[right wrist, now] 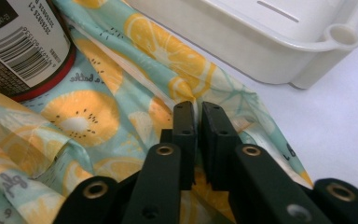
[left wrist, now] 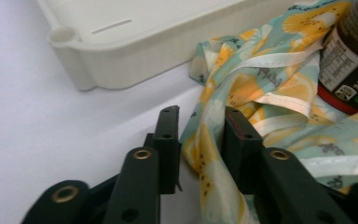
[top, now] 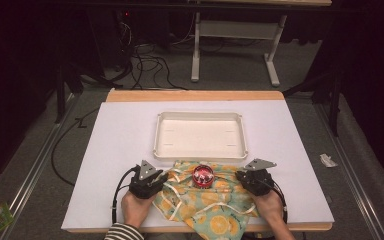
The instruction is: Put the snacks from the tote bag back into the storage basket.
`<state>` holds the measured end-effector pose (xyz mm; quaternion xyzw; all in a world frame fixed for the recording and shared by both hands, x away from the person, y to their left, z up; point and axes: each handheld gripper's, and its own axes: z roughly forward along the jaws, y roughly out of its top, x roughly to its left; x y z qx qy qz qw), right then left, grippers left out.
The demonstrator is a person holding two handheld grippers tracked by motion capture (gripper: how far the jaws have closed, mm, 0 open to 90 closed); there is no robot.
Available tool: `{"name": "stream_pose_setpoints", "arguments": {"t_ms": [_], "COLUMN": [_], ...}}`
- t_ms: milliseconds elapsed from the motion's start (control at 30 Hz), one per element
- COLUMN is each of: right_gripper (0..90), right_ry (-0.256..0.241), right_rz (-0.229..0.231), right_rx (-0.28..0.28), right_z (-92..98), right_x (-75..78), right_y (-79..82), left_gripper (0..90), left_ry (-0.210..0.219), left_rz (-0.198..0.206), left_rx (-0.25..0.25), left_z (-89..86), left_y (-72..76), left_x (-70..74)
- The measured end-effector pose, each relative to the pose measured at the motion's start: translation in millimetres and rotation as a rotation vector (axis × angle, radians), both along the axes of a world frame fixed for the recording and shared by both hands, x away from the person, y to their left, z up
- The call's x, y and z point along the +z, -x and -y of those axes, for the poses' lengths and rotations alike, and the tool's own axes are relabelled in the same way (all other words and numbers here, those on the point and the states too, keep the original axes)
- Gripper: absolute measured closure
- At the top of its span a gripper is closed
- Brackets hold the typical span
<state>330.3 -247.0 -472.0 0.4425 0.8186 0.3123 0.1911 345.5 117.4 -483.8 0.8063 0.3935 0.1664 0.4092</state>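
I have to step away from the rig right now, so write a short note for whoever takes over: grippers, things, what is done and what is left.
Left gripper: jaws apart, with a fold of the citrus-print cloth between them at its left edge; not yet clamped.
Right gripper: jaws nearly closed, pinching the cloth at its right edge.
The cloth lies spread at the near side of the table, its far edge just before the white tray. A red-capped jar stands upright on the cloth between the grippers.
Done: both grippers are at the cloth's edges.
Left, probably: close the left gripper, then lift or fold the cloth around the jar.
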Motion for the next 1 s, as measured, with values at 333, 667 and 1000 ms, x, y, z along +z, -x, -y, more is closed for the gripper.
{"name": "stream_pose_setpoints", "arguments": {"t_ms": [333, 667, 1000], "right_gripper": [66.3, 56.1, 53.6], "right_ry": [-0.101, -0.169, -0.186], "right_rz": [0.04, 0.074, 0.079], "right_rx": [0.006, 0.015, 0.012], "right_z": [3.1, 0.8, 0.6], "right_x": [12.9, 25.8, 30.1], "right_y": [6.9, 13.2, 19.2], "left_gripper": [51.4, 44.1, 43.2], "left_ry": [-0.003, -0.001, 0.001], "left_rz": [0.023, 0.024, 0.033], "left_rx": [0.037, 0.044, 0.038], "left_z": [-0.6, -1.1, -0.6], "left_y": [2.0, 2.3, 3.5], "left_x": [-0.3, -0.5, -0.6]}}
